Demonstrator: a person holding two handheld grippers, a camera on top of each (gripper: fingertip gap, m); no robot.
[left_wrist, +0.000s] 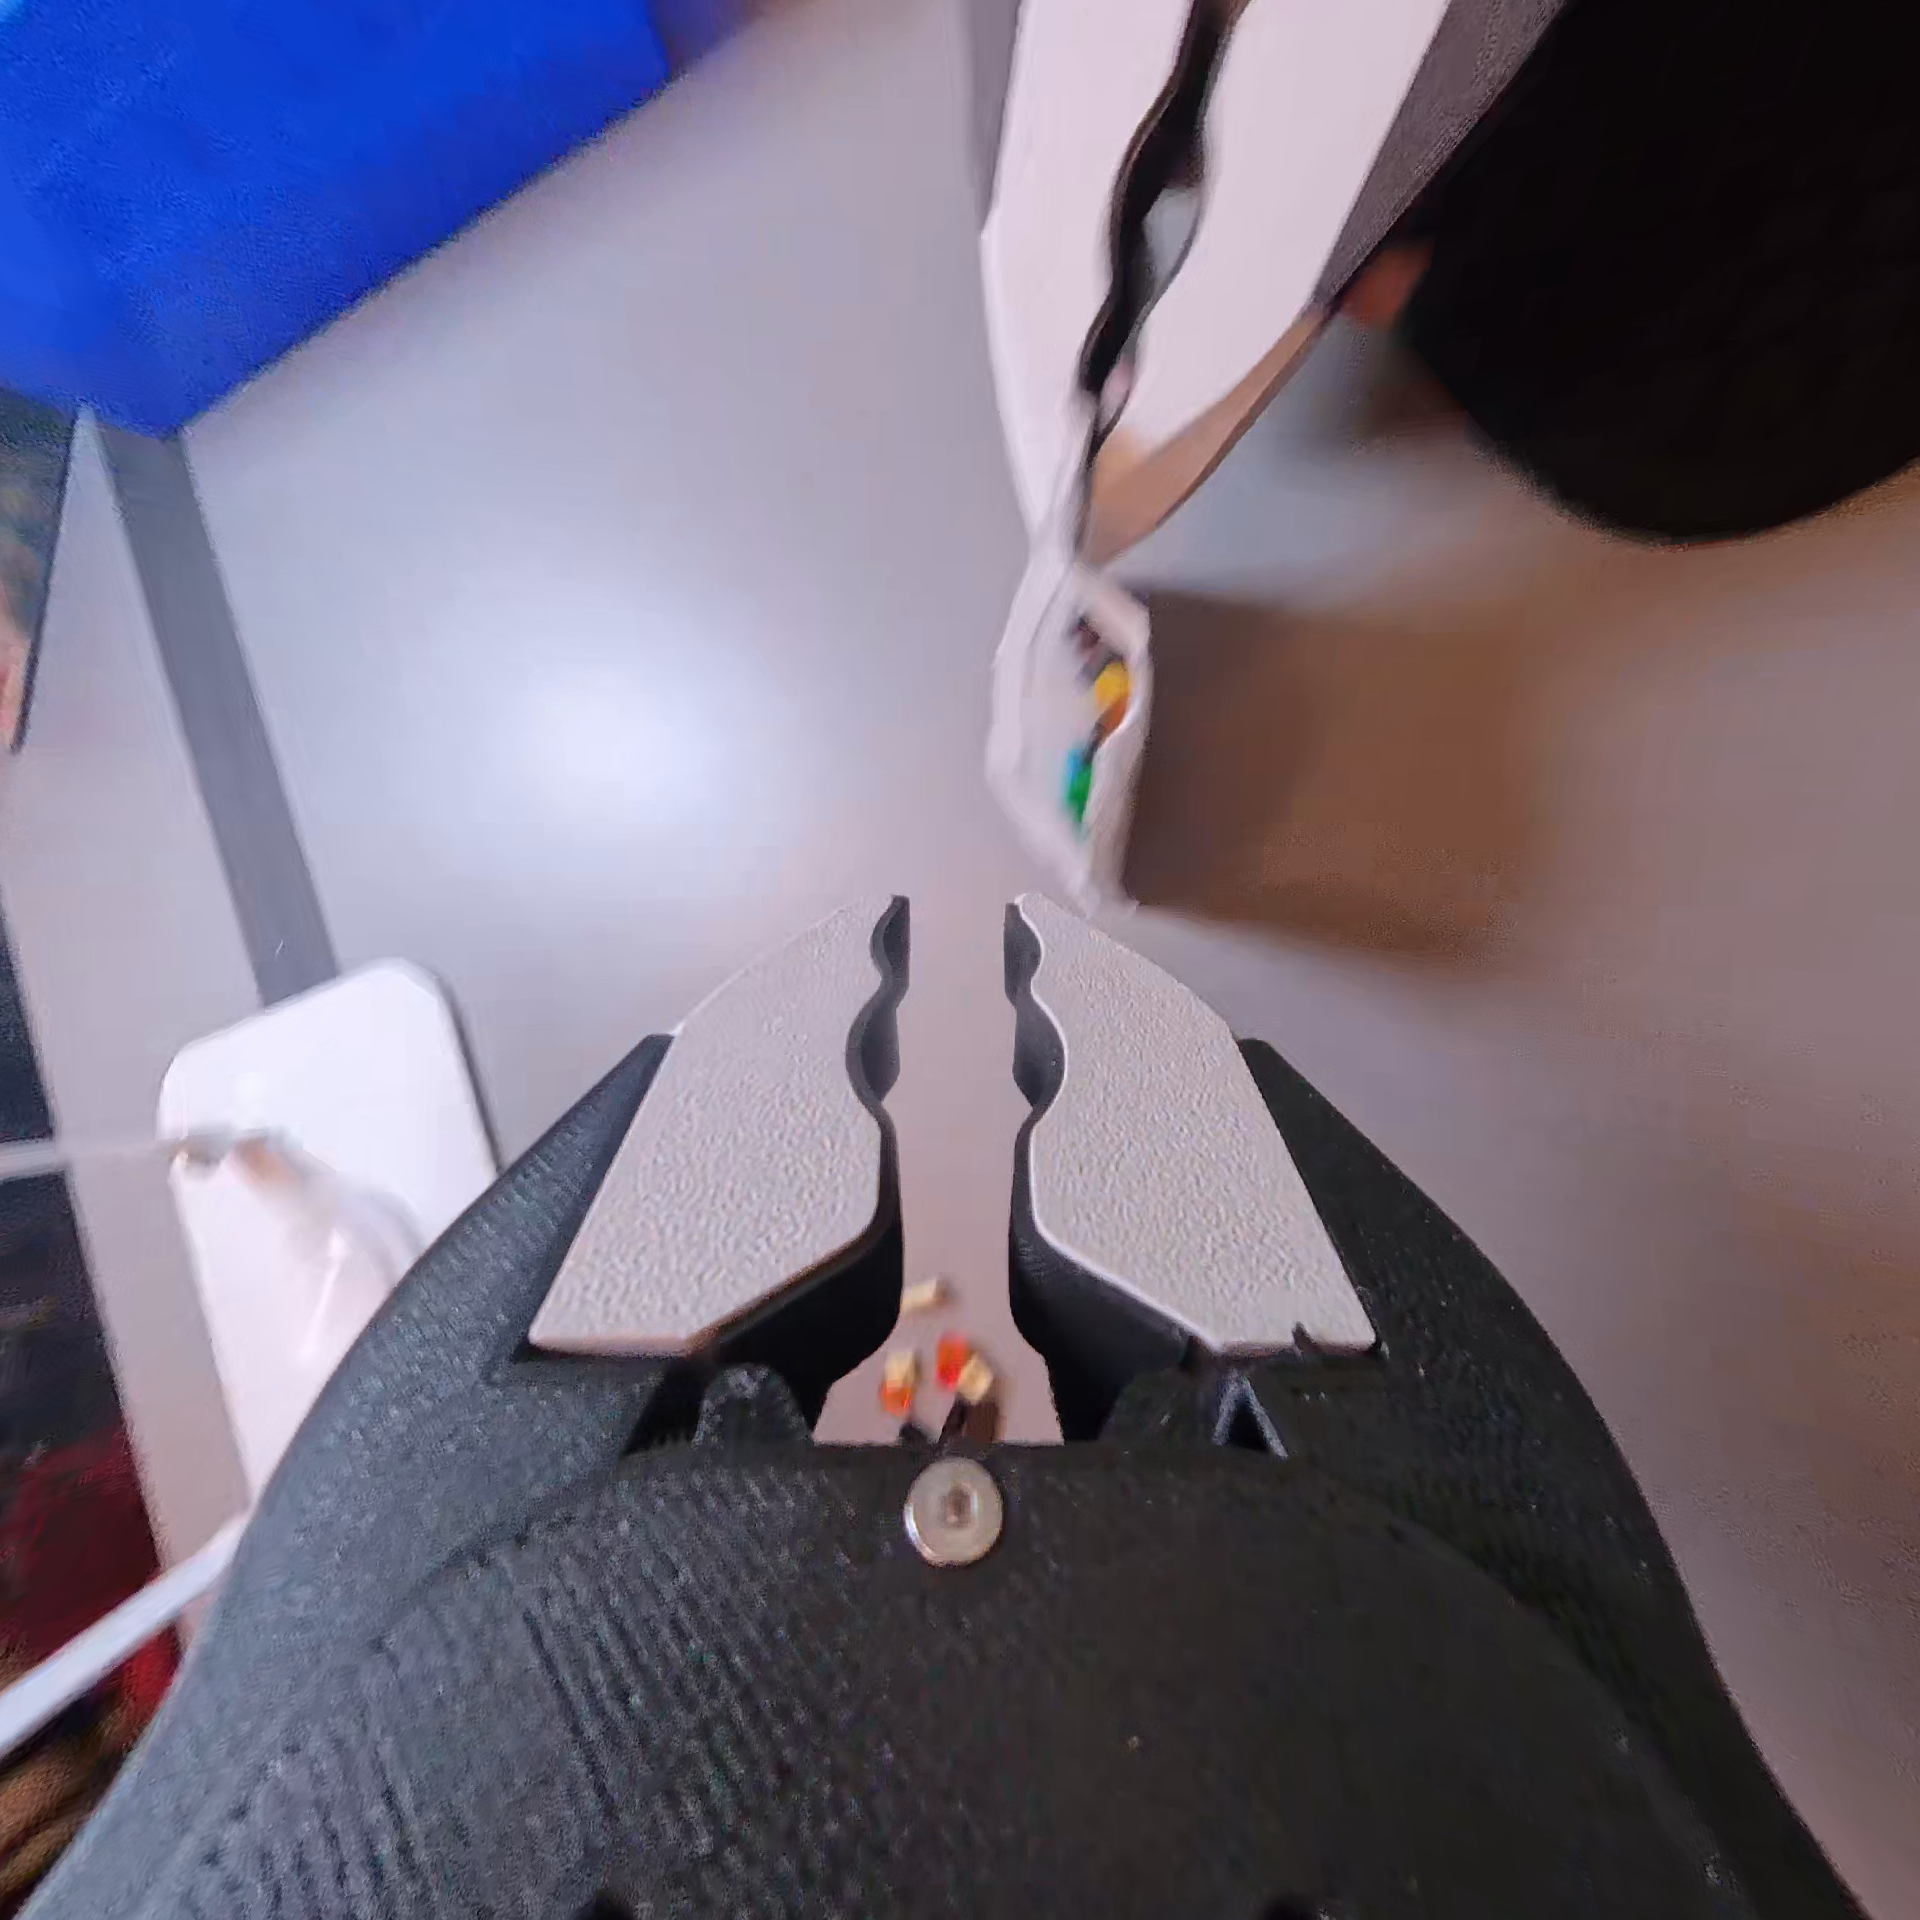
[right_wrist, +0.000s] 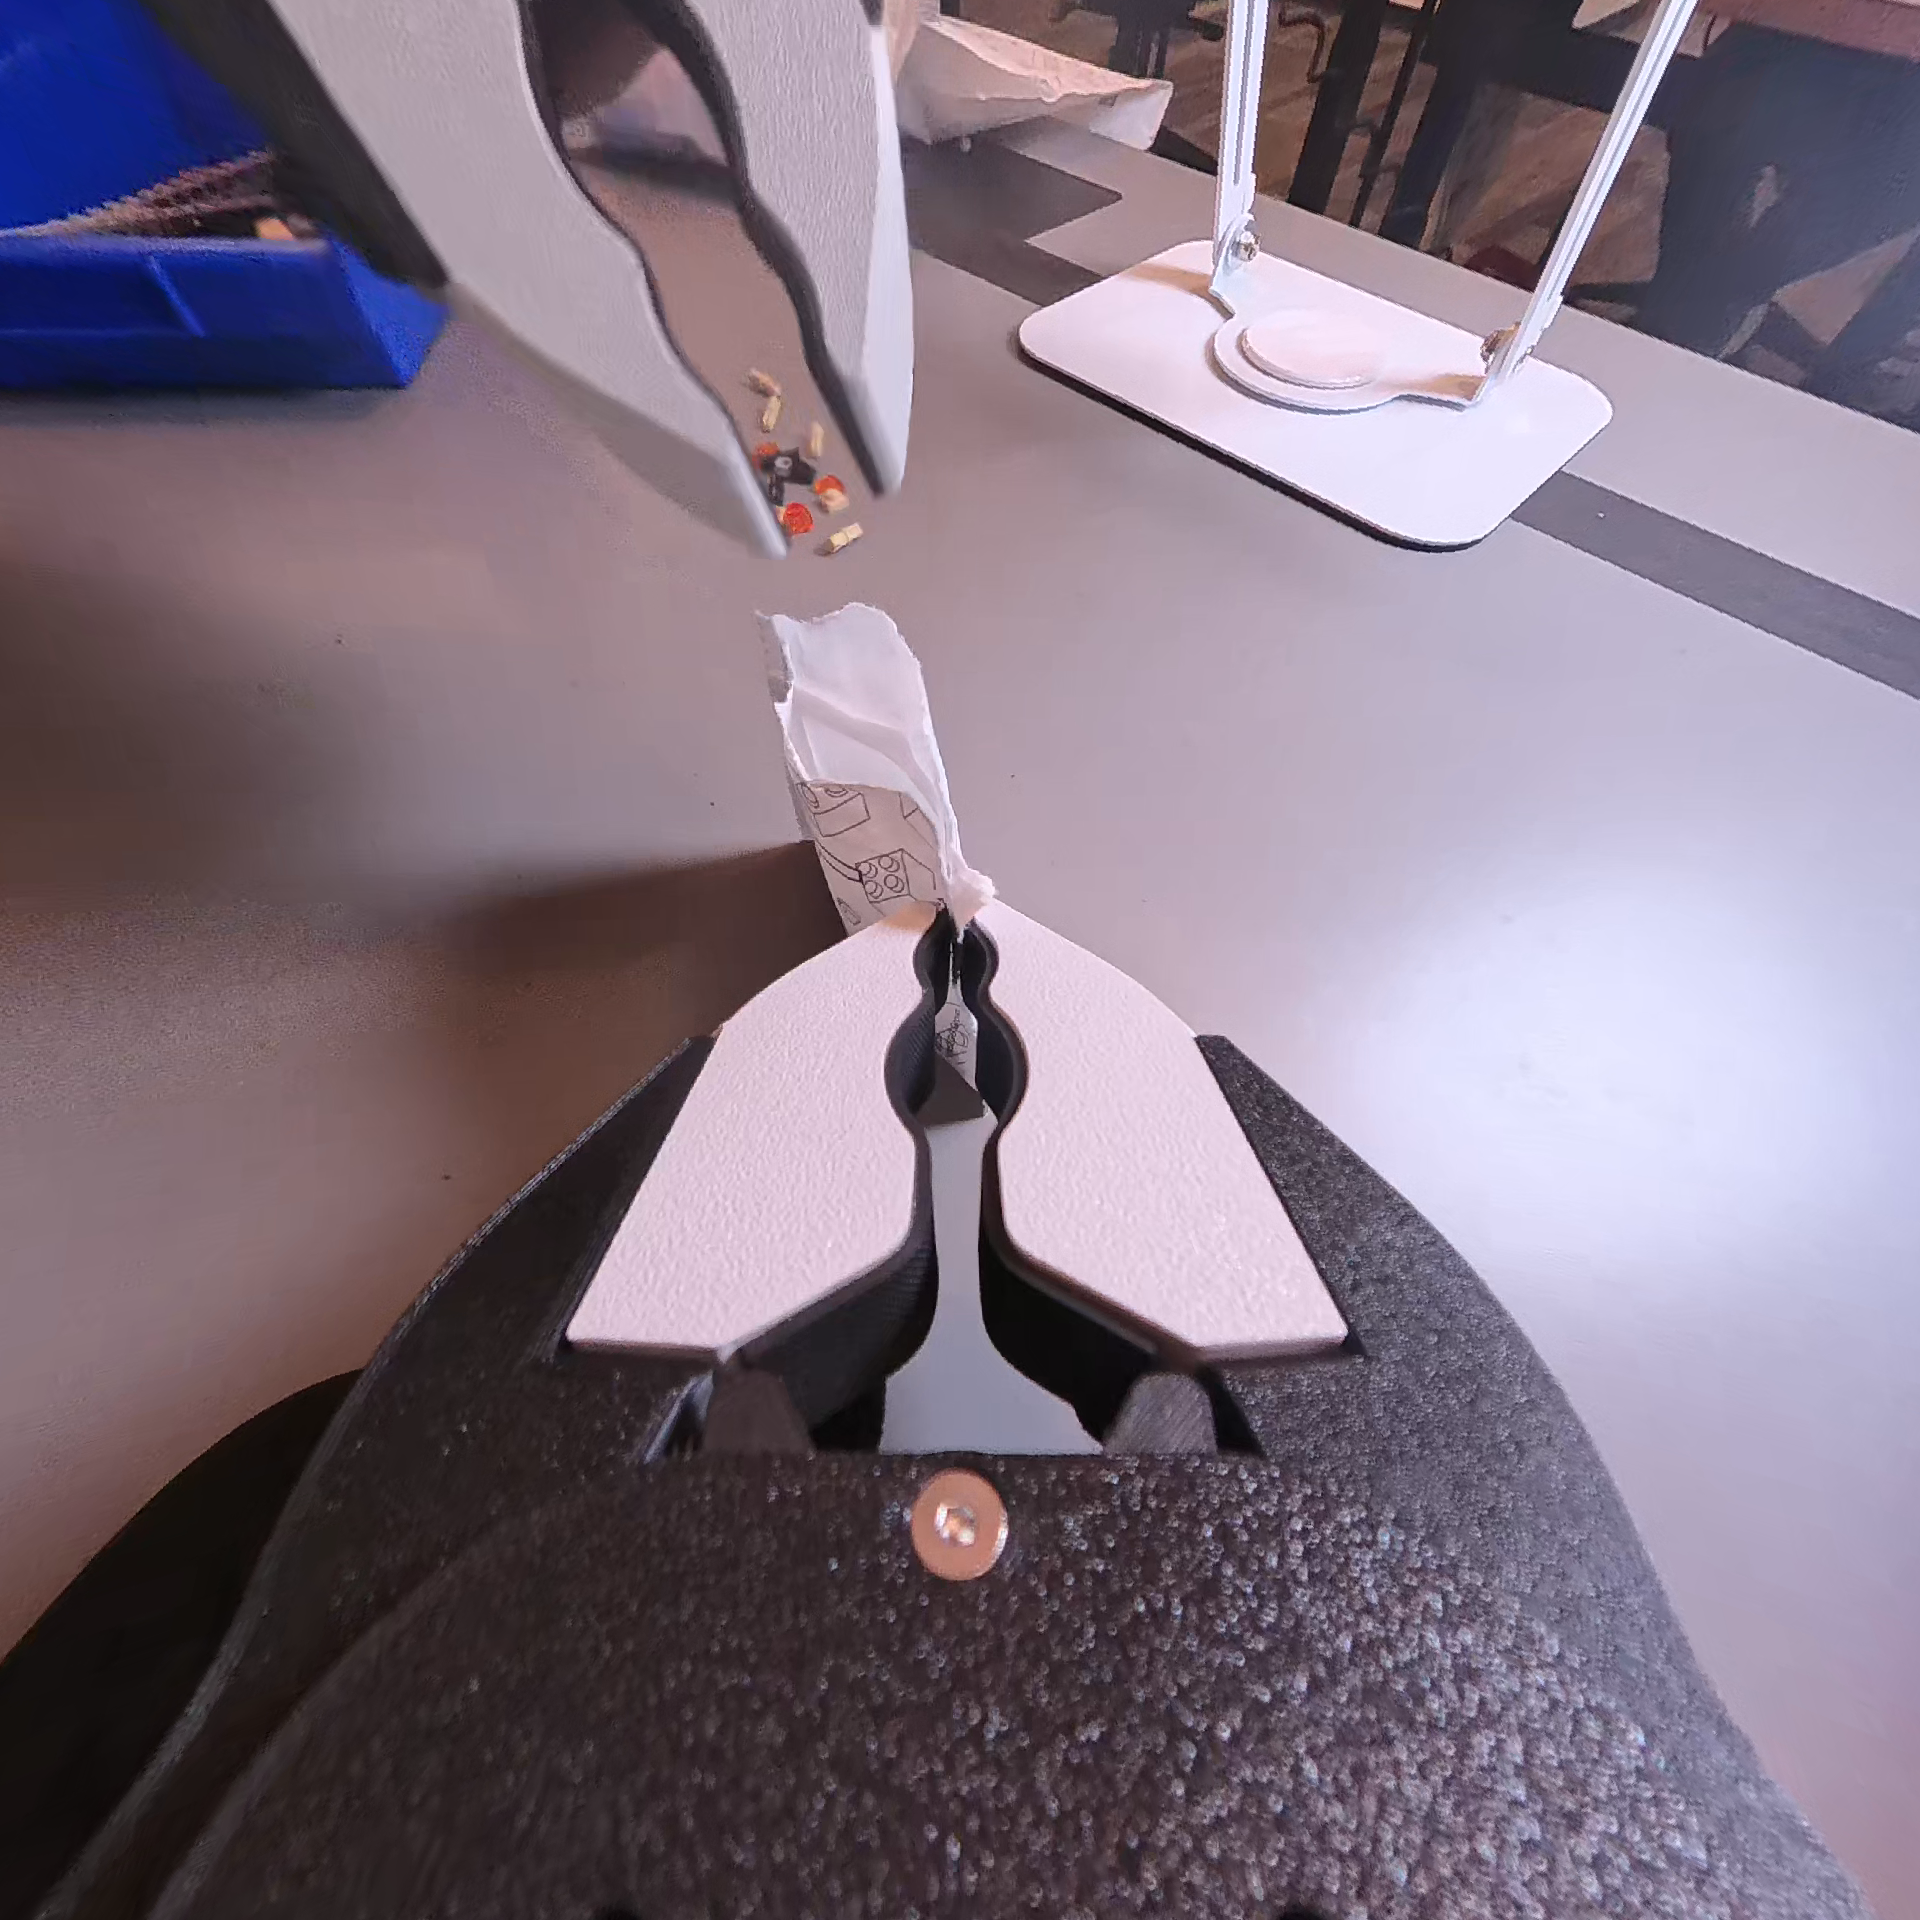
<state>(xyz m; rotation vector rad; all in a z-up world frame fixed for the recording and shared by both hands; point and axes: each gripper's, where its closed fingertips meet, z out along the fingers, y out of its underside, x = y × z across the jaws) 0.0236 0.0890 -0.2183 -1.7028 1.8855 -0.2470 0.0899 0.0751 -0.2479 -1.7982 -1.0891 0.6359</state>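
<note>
My right gripper (right_wrist: 956, 930) is shut on the edge of a torn white paper bag (right_wrist: 868, 769) printed with brick drawings, and holds it above the grey table (right_wrist: 1455, 935). In the left wrist view the bag (left_wrist: 1070, 727) hangs open from the right gripper, with yellow, blue and green pieces inside. My left gripper (left_wrist: 956, 914) is open and empty, just left of the bag's lower end. It also shows in the right wrist view (right_wrist: 831, 509), above several small tan, red and black bricks (right_wrist: 805, 478) lying on the table. Those bricks show between my left finger bases (left_wrist: 940, 1371).
A blue bin (right_wrist: 156, 260) stands at the table's far left and shows in the left wrist view (left_wrist: 260, 187). A white lamp base (right_wrist: 1320, 384) with two thin arms stands at the far right. Crumpled white paper (right_wrist: 1029, 94) lies at the back. There is about 8 cm between the tips of the two grippers.
</note>
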